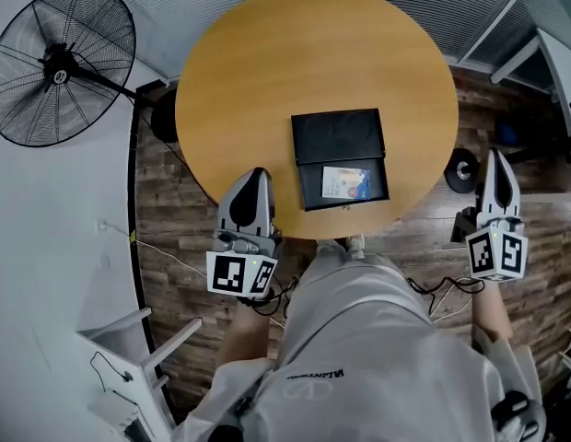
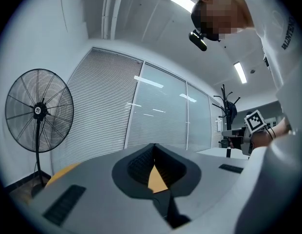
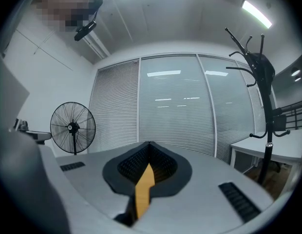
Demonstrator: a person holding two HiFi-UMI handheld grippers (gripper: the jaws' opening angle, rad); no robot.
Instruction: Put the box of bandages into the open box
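Your jaws are clenched on nothing: left gripper (image 1: 255,178) just left of the open box (image 1: 337,136), right gripper (image 1: 496,159) well to its right. The box of bandages (image 1: 345,182) lies inside it, so both likely rest, job done.

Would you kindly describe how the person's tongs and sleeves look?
The left tongs and right tongs are light grey tapered shells with dark inner pads, each bearing a cube of black-and-white square markers. Black cables trail behind; the sleeves are pale grey.
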